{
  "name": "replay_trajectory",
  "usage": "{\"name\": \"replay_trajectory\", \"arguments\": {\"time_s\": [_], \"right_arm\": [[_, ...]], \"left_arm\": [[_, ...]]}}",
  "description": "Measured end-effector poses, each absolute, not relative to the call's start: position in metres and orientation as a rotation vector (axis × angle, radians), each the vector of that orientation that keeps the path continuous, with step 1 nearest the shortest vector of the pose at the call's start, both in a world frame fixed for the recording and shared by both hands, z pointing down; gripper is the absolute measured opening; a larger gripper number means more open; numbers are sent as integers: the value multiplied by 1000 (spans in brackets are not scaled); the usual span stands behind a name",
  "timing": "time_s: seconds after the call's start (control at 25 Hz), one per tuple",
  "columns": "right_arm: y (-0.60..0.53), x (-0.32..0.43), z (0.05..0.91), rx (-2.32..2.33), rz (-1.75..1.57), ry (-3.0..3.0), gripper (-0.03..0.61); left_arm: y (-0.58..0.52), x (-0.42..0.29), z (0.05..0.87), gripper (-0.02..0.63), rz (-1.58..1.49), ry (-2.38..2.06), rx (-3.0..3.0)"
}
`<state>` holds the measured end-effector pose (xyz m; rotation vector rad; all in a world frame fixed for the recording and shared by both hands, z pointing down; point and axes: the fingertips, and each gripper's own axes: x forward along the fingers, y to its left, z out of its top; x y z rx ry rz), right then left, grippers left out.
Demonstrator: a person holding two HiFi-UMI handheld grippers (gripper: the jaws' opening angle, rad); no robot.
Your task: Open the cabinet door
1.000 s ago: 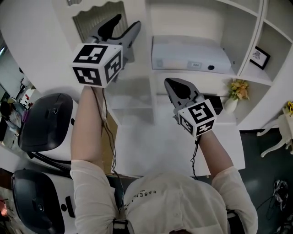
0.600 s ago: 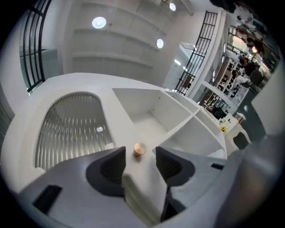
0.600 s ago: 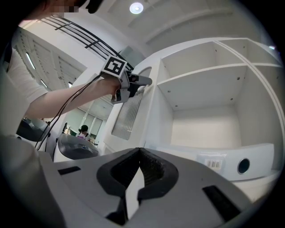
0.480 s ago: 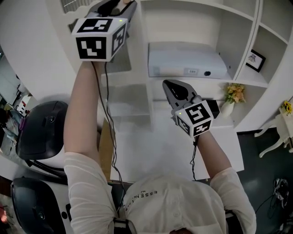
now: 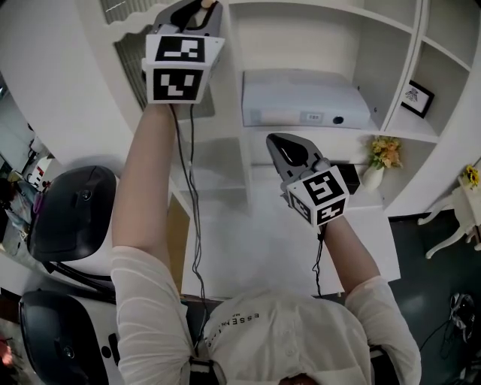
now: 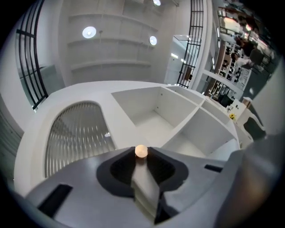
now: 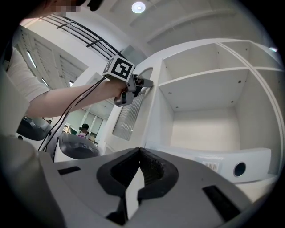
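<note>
The white shelf unit (image 5: 391, 90) is standing ahead, and its cabinet door (image 5: 131, 60), with a ribbed glass panel, is sitting at its upper left, looking closed. The left gripper (image 5: 194, 9) is reaching up to that door's right edge. The right gripper (image 5: 276, 139) is hovering lower before the open shelves, jaws together on nothing. The left jaws have just been closing and are pinching the small round knob (image 6: 140, 151).

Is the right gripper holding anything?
No, the right gripper has its jaws together with nothing between them.
</note>
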<state>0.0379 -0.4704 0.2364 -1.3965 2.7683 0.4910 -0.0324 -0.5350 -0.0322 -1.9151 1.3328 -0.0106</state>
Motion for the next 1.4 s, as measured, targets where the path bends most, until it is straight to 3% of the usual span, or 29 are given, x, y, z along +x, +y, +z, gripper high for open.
{"name": "replay_trajectory", "arguments": {"time_s": [1.4], "right_arm": [[-414, 6, 223, -1190, 470, 2785, 15]], "left_arm": [[-400, -96, -32, 72, 79, 1125, -2248]]}}
